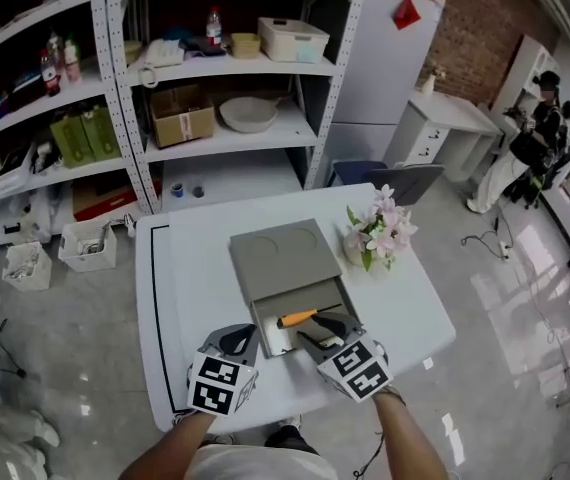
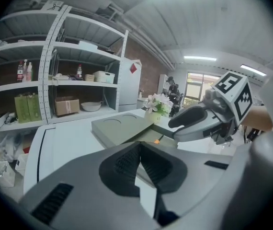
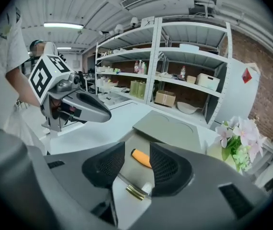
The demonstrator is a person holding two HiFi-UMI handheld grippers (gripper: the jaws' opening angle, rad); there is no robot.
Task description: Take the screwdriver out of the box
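A grey box (image 1: 287, 268) lies on the white table (image 1: 180, 298), its lid slid back so the tray is uncovered. In the tray rests the screwdriver (image 1: 298, 318) with an orange handle. My right gripper (image 1: 310, 326) hangs over the tray, open, jaws on either side of the handle without pressing it. The right gripper view shows the screwdriver (image 3: 141, 158) in the gap of the right gripper (image 3: 137, 146). My left gripper (image 1: 237, 342) sits by the box's near left corner. In its own view the left gripper (image 2: 139, 145) is shut on nothing, with the box (image 2: 122, 128) ahead.
A vase of pink flowers (image 1: 377, 230) stands right of the box. Metal shelving (image 1: 165, 88) with cartons and bottles lines the far side, next to a white fridge (image 1: 385, 58). A person (image 1: 540, 118) stands far right. The table's near edge is just under both grippers.
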